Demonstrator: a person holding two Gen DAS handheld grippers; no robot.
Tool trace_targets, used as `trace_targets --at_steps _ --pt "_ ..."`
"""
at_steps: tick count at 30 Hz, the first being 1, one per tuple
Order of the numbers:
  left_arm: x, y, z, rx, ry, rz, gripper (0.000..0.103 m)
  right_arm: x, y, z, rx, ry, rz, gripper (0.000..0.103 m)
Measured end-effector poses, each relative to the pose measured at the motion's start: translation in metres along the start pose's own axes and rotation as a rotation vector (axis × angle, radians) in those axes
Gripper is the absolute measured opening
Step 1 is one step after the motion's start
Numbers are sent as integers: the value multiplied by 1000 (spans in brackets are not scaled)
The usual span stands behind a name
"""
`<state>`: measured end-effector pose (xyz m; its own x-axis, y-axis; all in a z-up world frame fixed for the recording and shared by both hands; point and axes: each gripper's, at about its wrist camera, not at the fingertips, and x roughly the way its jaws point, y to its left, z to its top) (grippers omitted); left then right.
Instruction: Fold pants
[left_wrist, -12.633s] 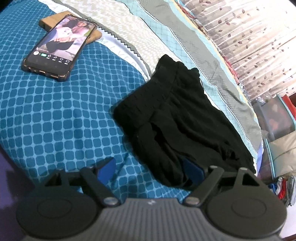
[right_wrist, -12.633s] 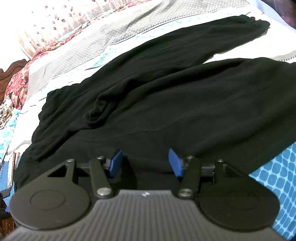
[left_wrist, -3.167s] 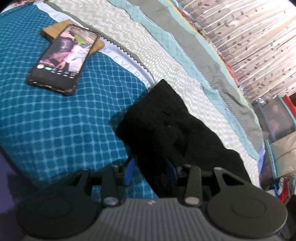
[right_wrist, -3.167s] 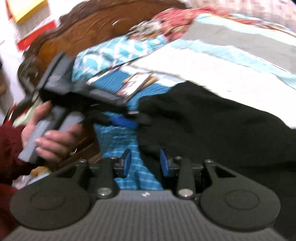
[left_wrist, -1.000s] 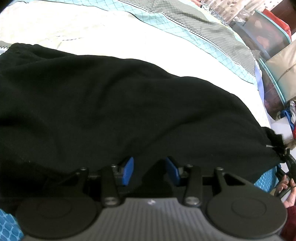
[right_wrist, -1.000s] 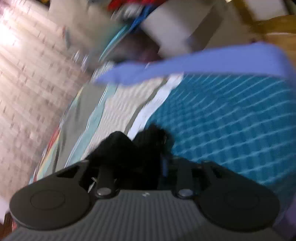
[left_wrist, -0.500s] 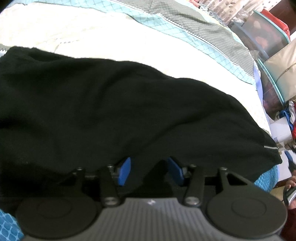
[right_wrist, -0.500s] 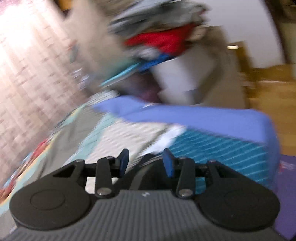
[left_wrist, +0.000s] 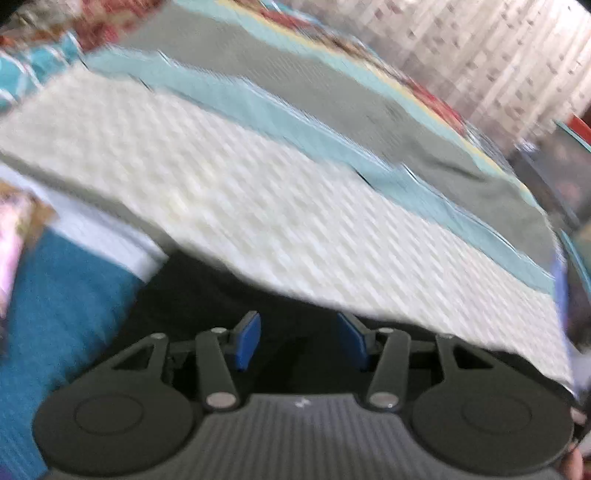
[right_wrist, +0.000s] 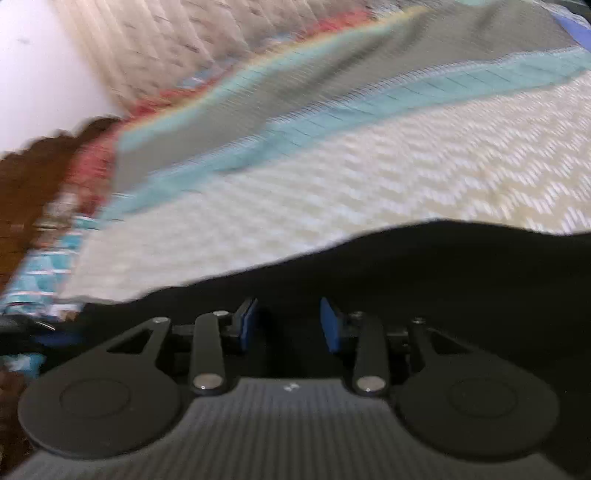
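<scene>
Black pants (left_wrist: 207, 291) on a bedspread (left_wrist: 258, 192) striped cream w/ white zigzag weave, pale teal, grey, plus a deep-teal patch at left. Blue pads (left_wrist: 246, 339) on black grippers. Beige patterned curtain (right_wrist: 177, 44); brown wood headboard (right_wrist: 33, 177).

A bed (left_wrist: 280, 206) with a striped cover of cream, teal and grey bands carried the black pants (right_wrist: 424, 280), which lay at its six o'clock edge; a blurred phone (left_wrist: 13, 240) lay at nine o'clock

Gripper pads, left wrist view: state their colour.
Blue pads on the left gripper, with black linkages; clearest in the left wrist view.
</scene>
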<state>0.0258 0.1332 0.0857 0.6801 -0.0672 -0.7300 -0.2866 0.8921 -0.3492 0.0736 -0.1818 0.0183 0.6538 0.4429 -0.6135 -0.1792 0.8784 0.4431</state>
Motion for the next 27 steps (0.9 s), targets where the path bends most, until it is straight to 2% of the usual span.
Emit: trace_targets --at_steps 1,2,3,4,5,6,9,10,11,12,14,16,17,18,19,20,21,22,24,25,27 --pt "-1 7 7 20 -20 43 56 2 -12 -1 21 -14 -89 0" --pt "-2 14 14 46 -36 85 65 -2 -29 -3 89 -42 -110 0" --pt "0 21 20 82 -53 133 70 -11 -50 -5 213 -58 -90 0" --pt "3 26 25 108 -61 166 84 -23 -64 -7 315 -78 -72 3" --pt "7 32 30 127 -59 191 93 -34 -68 -10 342 -96 -79 7" --pt "14 39 33 139 -43 202 94 -43 -67 -12 322 -109 -86 12" --pt "32 47 29 132 40 134 93 -61 -55 -29 276 -114 -72 31" --pt "39 47 25 136 68 102 86 -65 -53 -37 285 -115 -65 31" --pt "46 46 19 148 98 75 63 -68 -50 -44 294 -119 -66 31" --pt "54 42 11 168 126 65 53 -60 -46 -44 301 -124 -70 32" --pt "58 30 -8 233 79 130 48 -52 -39 -48 309 -142 -83 32" --pt "49 14 -15 298 -30 197 42 -48 -35 -49 306 -145 -107 32" --pt "42 7 -16 338 -104 238 25 -46 -33 -46 298 -138 -119 32" --pt "38 0 -18 389 -186 287 24 -38 -33 -39 295 -131 -131 32" --pt "42 -1 -19 419 -228 342 23 -37 -32 -36 291 -123 -140 32" --pt "56 5 -15 392 -188 387 23 -35 -31 -34 293 -118 -146 32" --pt "70 14 -12 333 -126 381 24 -36 -32 -35 298 -117 -150 32" --pt "79 19 -11 300 -106 380 26 -35 -32 -35 301 -116 -157 32" --pt "76 11 -13 323 -137 411 36 -33 -29 -34 281 -110 -182 33" --pt "69 5 -13 343 -155 415 48 -32 -24 -33 261 -102 -202 36" --pt "49 6 -13 351 -198 382 52 -35 -15 -30 239 -87 -211 45"
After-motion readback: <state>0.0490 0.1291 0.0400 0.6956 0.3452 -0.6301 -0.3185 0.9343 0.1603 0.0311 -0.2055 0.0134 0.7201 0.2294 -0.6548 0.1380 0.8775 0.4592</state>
